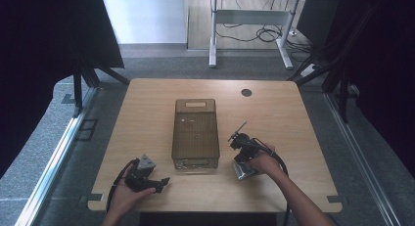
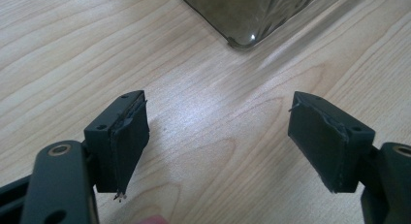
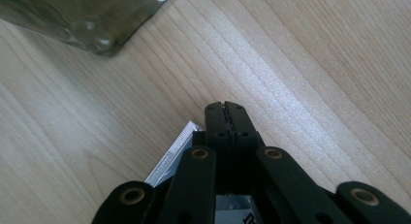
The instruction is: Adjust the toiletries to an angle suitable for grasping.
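Right tongs (image 3: 226, 110) shut, silver packet (image 3: 177, 153) half-hidden beneath them.

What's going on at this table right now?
A person sits at a wooden table with a two-jaw gripper in each hand. The right gripper has its jaws shut on a silvery packet, held low over the table just right of a smoky clear plastic bin. The left gripper rests near the bin's near left corner with its jaws wide open and nothing between them. The bin looks empty.
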